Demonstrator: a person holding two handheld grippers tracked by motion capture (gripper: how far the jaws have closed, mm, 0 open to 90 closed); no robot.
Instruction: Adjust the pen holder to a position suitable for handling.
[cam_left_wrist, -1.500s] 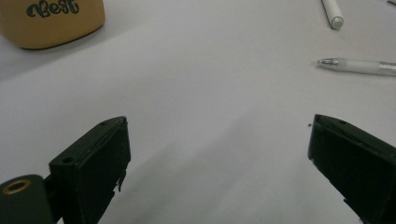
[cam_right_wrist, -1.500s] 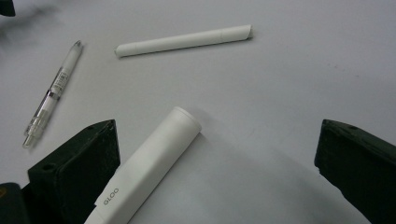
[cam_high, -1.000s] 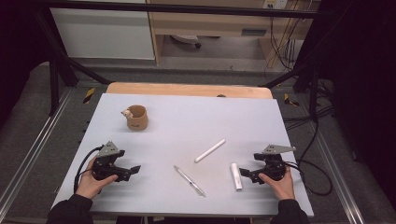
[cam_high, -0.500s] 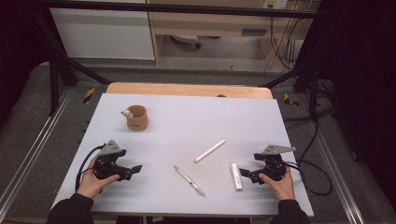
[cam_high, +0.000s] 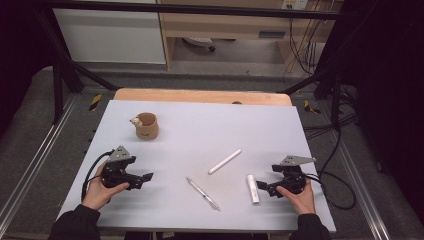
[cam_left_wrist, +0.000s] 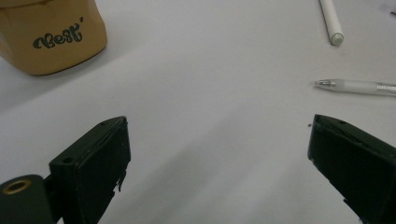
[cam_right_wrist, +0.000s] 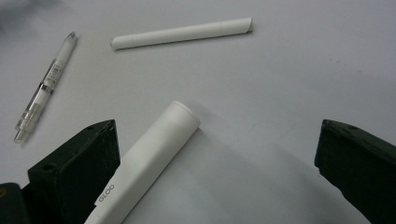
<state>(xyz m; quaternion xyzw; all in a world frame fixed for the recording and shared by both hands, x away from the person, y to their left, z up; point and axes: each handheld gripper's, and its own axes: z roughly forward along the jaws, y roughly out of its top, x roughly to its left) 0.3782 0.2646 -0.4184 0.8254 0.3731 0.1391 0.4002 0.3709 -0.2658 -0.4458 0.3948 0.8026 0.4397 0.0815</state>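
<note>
On the white table (cam_high: 200, 130) lie a white glue stick (cam_high: 253, 188) (cam_right_wrist: 149, 158), a clear pen (cam_high: 203, 193) (cam_right_wrist: 45, 86) (cam_left_wrist: 359, 86) and a slim white pen (cam_high: 224, 161) (cam_right_wrist: 182, 32) (cam_left_wrist: 330, 21). A tan cup (cam_high: 146, 126) (cam_left_wrist: 51, 35) stands at the back left. My left gripper (cam_high: 145, 178) (cam_left_wrist: 217, 163) rests at the front left, open and holding nothing. At the front right my right gripper (cam_high: 262, 187) (cam_right_wrist: 217, 172) is open, with the glue stick lying between its jaws close to the left one.
A small white figure (cam_high: 134, 121) sits on the cup's rim. A wooden strip (cam_high: 200, 96) runs along the table's far edge. Black cables (cam_high: 330, 150) trail off the right side. Metal rails (cam_high: 30, 165) flank the table.
</note>
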